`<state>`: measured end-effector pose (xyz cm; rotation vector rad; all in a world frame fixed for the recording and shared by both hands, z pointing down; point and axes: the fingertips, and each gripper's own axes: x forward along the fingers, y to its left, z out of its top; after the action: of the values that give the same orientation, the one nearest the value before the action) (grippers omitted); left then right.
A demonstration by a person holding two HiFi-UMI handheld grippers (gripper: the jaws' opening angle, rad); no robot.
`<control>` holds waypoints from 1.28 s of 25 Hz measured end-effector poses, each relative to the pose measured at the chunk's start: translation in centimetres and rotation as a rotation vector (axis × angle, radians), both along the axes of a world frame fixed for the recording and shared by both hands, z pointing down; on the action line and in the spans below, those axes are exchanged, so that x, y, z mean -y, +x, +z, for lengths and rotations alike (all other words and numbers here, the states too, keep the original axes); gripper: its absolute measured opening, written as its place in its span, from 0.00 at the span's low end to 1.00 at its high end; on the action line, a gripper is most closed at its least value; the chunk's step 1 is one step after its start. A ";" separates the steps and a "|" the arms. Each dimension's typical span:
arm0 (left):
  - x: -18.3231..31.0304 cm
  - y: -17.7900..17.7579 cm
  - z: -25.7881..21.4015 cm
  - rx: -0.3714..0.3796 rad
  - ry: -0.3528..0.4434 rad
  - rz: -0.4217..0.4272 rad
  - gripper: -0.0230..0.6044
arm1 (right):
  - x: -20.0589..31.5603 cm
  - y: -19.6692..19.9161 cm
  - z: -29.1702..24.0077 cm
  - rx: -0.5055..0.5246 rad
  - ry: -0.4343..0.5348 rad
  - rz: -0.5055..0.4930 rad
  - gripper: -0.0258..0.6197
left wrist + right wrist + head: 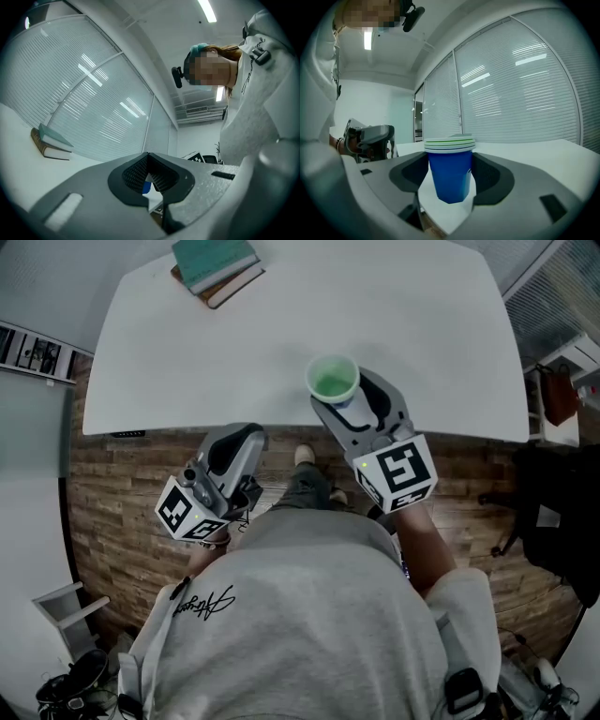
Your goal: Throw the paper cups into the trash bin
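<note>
With the right gripper (345, 405) fingers (492, 176) clamped on the stacked paper cups (450, 164) near the surface's (281, 334) near edge and the left gripper (149, 180) fingers pressed together empty, the next move is probably carrying them to the trash bin, which no view shows.

The only writing I can spot is a black cursive scrawl (202, 602) on the grey sweatshirt (309, 615), too loopy to read for certain. The left cube (186, 512) and right cube (398, 472) carry black-and-white square marker patterns, not letters. The books (216, 263) at the table's (375, 306) far corner show no legible title
</note>
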<state>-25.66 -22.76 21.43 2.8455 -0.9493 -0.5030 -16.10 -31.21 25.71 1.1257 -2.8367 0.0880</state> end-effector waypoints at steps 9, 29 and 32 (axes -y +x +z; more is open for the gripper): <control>-3.3 2.9 0.0 -0.005 0.016 0.014 0.04 | -3.8 2.5 -0.9 0.013 0.038 -0.002 0.48; -2.9 7.7 -0.2 0.006 -0.012 0.181 0.04 | -6.7 6.5 -1.7 0.017 0.036 0.078 0.48; -1.8 9.1 -0.7 0.004 -0.004 0.248 0.04 | -6.5 8.0 -2.3 0.028 0.050 0.130 0.48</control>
<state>-16.59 -20.96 20.76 2.9042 -0.5833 -0.4669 -8.10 -24.67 23.37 1.3293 -2.8016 0.0413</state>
